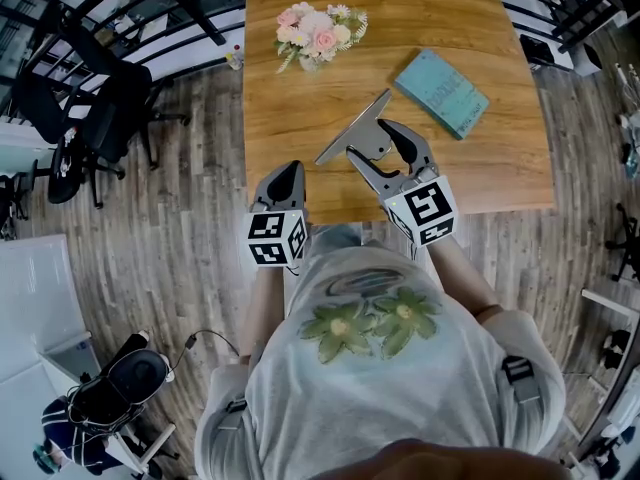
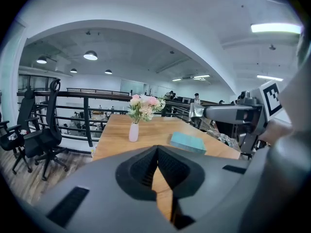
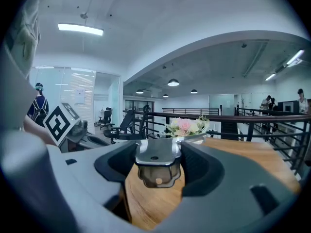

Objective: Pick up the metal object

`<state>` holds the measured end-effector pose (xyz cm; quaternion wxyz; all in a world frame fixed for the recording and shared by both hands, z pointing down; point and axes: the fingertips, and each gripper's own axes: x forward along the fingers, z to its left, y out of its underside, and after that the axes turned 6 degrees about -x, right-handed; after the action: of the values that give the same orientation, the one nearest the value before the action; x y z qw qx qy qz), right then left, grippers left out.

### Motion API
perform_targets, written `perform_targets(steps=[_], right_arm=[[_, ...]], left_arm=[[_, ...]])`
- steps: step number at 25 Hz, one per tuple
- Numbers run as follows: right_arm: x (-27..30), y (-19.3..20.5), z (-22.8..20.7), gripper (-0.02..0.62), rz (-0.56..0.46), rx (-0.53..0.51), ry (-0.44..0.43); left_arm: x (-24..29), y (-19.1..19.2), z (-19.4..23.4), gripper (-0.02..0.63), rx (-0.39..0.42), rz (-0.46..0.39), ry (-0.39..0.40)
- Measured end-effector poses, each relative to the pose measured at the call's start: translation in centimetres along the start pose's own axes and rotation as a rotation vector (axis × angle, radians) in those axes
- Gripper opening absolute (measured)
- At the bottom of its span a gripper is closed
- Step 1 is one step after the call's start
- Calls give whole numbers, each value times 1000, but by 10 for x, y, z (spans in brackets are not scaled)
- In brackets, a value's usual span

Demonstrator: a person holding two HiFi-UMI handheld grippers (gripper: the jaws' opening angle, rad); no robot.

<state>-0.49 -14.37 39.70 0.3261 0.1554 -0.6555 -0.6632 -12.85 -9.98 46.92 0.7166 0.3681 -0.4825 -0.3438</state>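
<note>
The metal object is a flat grey blade with a short handle, and it angles out over the wooden table. My right gripper is shut on its handle end. In the right gripper view the metal object sits clamped between both pads, pointing at the flowers. From the left gripper view the metal object hangs above the tabletop. My left gripper hovers at the table's near edge, left of the right one. Its jaws are shut with nothing between them.
A teal book lies on the table's right half. A white vase of pink flowers stands at the far middle. Black railings and office chairs are to the left of the table, on a wood floor.
</note>
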Motion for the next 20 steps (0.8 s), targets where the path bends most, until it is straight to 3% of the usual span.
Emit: perform_targets(steps=[20], right_arm=[[-2,-13,11,295,-34,-5,9]], left_arm=[[-9,2,-6,15,18,-2,24]])
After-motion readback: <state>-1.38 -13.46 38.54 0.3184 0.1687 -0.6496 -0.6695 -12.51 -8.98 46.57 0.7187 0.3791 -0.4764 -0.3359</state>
